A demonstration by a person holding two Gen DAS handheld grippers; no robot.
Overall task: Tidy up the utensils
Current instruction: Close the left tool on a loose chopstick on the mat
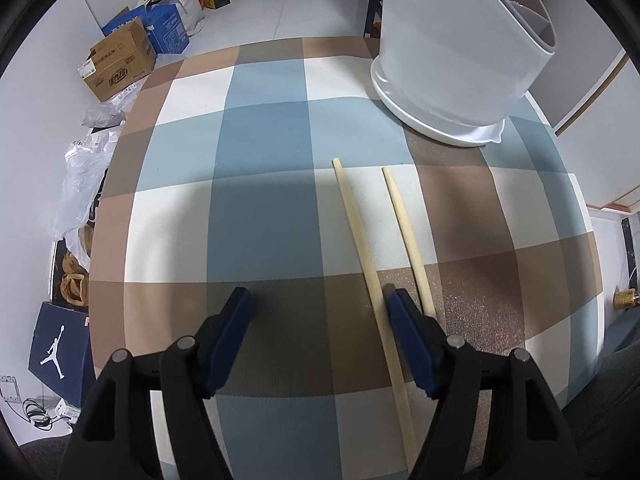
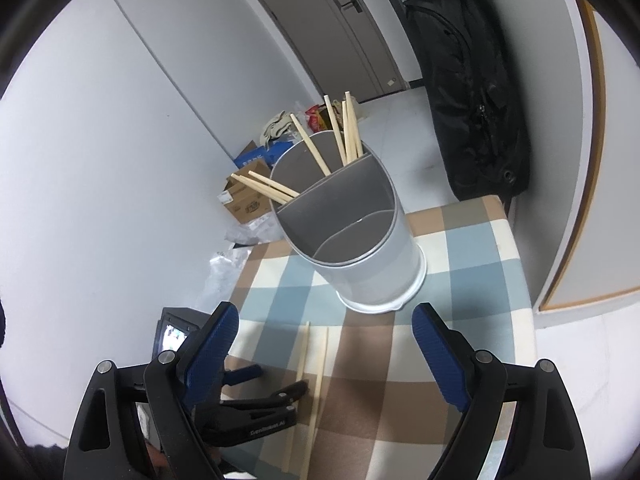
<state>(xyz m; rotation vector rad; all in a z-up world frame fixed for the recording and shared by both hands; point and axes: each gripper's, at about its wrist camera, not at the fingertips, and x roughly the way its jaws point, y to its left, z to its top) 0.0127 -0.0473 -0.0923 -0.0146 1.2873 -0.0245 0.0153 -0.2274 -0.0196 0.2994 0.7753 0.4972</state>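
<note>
Checked tablecloth (image 1: pixel 260 140), two chopsticks (image 1: pixel 362 240) lying near the utensil holder (image 1: pixel 452 60). Left gripper (image 1: pixel 320 308) wide, empty, straddling one stick — centre, then close. Right gripper (image 2: pixel 326 320) wide, empty.

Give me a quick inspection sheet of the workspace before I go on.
Surface: checked cloth on the table.
Job's things: two chopsticks flat, side by side; white holder upright, several chopsticks in its back compartment.
Clutter: nothing seen on the cloth.
Grippers: left gripper open, one chopstick between its fingers; right gripper open, empty.
Cables: a cable on the floor.
Surroundings: cardboard boxes, plastic bags, black bag, door.
</note>
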